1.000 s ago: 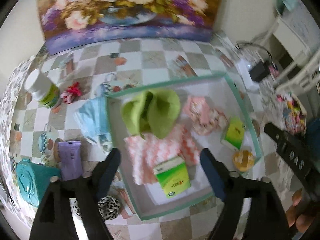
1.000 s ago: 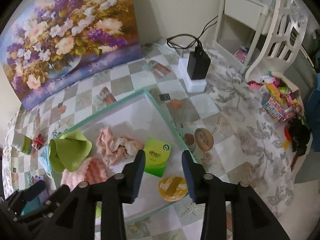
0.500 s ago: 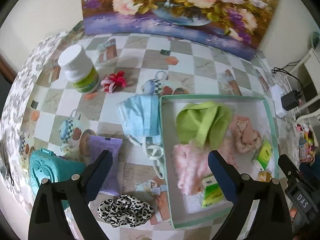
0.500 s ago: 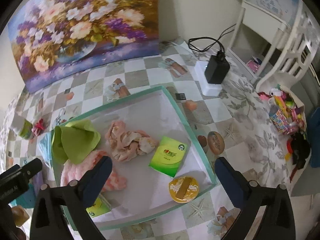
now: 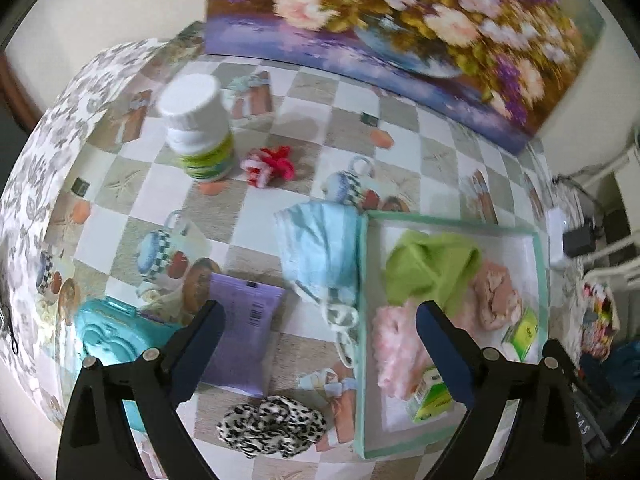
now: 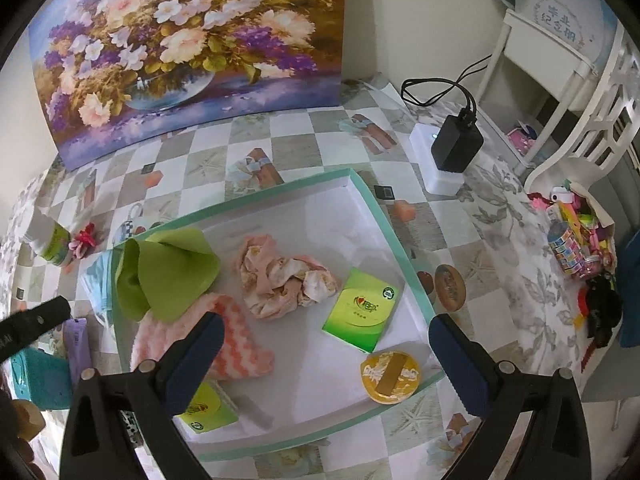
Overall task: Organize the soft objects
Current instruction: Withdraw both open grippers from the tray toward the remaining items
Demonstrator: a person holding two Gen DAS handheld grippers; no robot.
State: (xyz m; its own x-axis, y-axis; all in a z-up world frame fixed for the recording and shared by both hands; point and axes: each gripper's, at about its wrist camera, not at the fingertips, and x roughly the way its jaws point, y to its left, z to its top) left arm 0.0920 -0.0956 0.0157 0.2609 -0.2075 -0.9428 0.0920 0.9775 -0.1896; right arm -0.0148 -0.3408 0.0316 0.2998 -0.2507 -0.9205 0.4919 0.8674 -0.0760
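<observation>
A green-rimmed tray holds a green cloth, a crumpled pink cloth, a pink chevron towel, two green packets and a yellow round tin. A light blue face mask lies on the table against the tray's left rim. A leopard scrunchie lies near the front. A red hair tie lies further back. My left gripper is open above the mask's strap and the scrunchie. My right gripper is open above the tray.
A white bottle, a purple packet and a teal case are left of the tray. A charger on a white box, a white chair and a box of toys are at the right. A flower painting leans at the back.
My left gripper has swung left from over the tray to over the mask and scrunchie. My right gripper has opened wide and pulled back over the tray.
</observation>
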